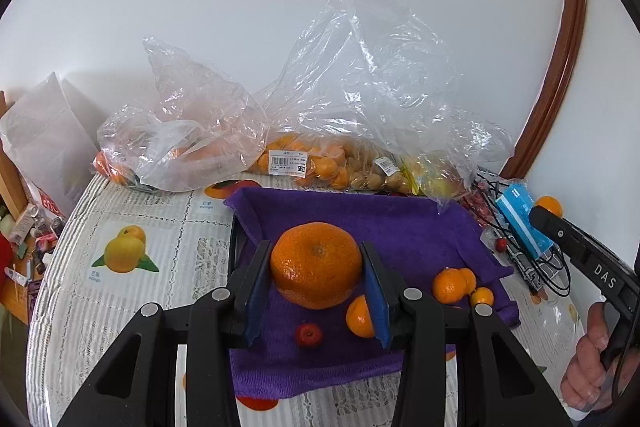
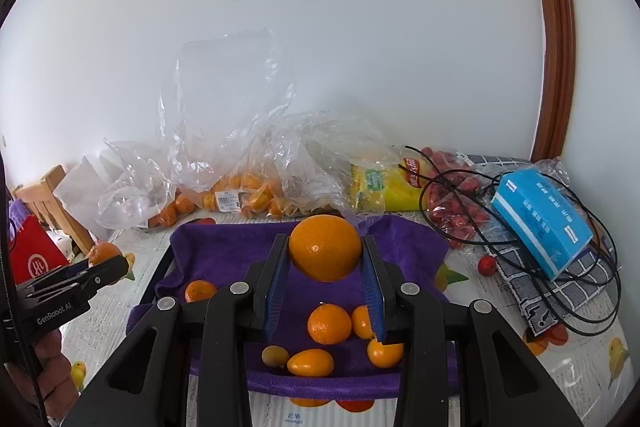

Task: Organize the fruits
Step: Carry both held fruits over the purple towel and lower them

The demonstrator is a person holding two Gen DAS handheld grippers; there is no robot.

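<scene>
My left gripper is shut on a large, bumpy mandarin, held above a purple towel. In the right wrist view it shows at the left edge as the left gripper, fruit between its jaws. My right gripper is shut on a smooth round orange over the same purple towel; the right gripper also appears at the far right of the left wrist view. On the towel lie several small oranges, kumquats and a small red fruit.
Clear plastic bags with fruit stand along the wall behind the towel. A blue tissue box, black cables, a bag of red fruit and a yellow pack crowd the right. A hand grips the right handle.
</scene>
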